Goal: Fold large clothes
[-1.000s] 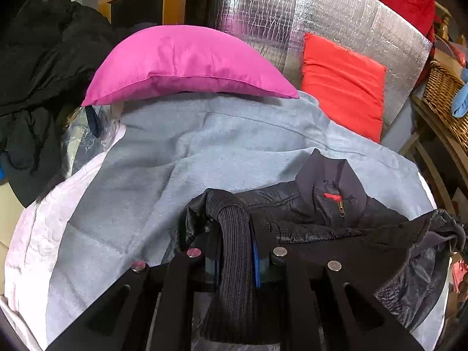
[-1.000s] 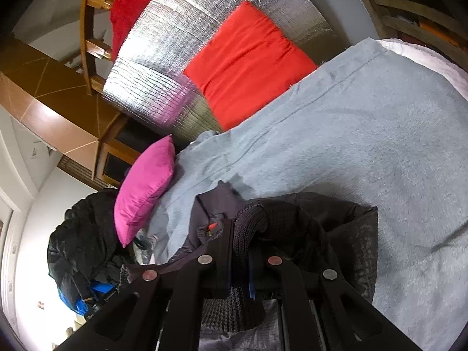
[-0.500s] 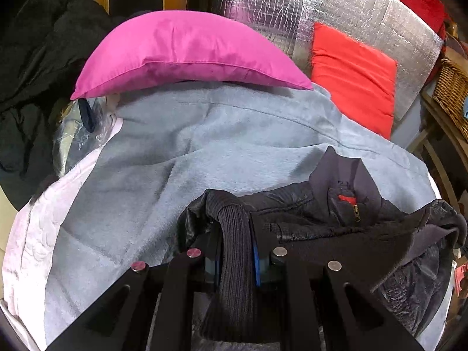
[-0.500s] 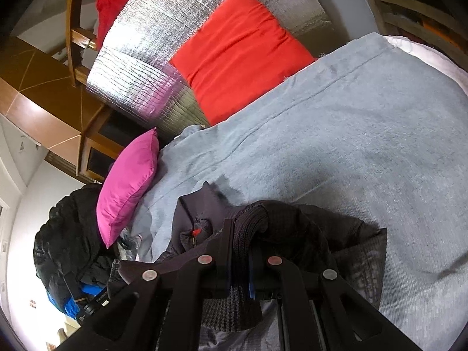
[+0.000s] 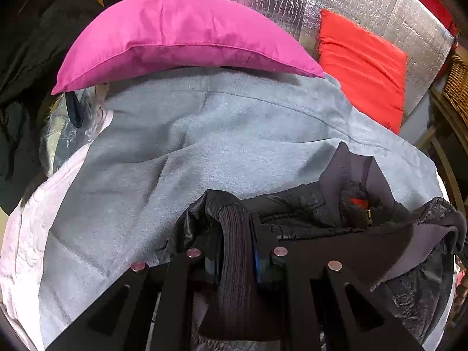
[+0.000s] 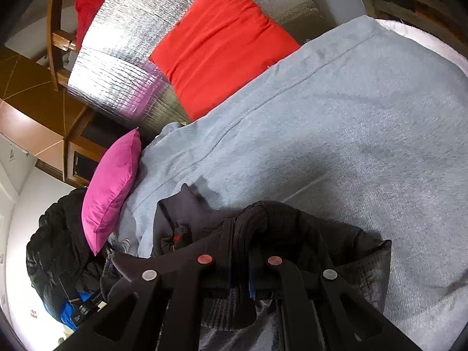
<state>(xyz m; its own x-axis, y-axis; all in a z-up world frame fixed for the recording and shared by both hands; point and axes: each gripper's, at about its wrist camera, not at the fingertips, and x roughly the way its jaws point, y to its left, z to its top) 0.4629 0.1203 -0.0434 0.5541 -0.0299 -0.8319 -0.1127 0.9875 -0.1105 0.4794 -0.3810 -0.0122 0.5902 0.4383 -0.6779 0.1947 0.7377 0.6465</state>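
1. Jacket (image 5: pixel 336 234), black, bunched on grey blanket (image 5: pixel 204 152).
2. Left gripper (image 5: pixel 237 251) and right gripper (image 6: pixel 238 266) each clenched on ribbed hem.
3. Likely carrying hem toward collar; next, lay flat, then release.

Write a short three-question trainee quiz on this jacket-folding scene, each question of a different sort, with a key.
1. True or false: both the left gripper and the right gripper are clamped on the black jacket.
2. Which cushion leans against the silver foil panel? A) pink cushion B) red cushion C) a green one
3. Fill in: the jacket lies on a ____ blanket.

Key: 1 true; 2 B; 3 grey.
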